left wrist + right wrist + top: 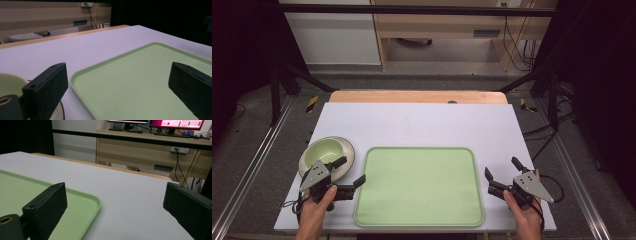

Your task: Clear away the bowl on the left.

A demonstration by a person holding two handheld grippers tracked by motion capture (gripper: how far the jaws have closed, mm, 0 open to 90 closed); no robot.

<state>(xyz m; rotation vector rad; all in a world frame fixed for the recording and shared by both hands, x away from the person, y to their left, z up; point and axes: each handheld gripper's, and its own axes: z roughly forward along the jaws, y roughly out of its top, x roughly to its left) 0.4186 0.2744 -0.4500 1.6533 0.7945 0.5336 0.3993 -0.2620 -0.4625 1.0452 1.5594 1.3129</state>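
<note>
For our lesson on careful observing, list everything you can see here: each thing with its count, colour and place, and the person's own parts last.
tray: one, light green, flat on the sheet between the two grippers, nothing on it.
bowl: one, pale green, on the plate left of the tray.
plate: one, cream with a dark rim, under the bowl.
sheet: one, white, covering the table.
table: one, wood, far edge showing beyond the sheet.
left gripper: one, black, jaws open, near the bowl and the tray's left edge.
right gripper: one, black, jaws open, right of the tray.
hands: two, at the near edge.
</note>
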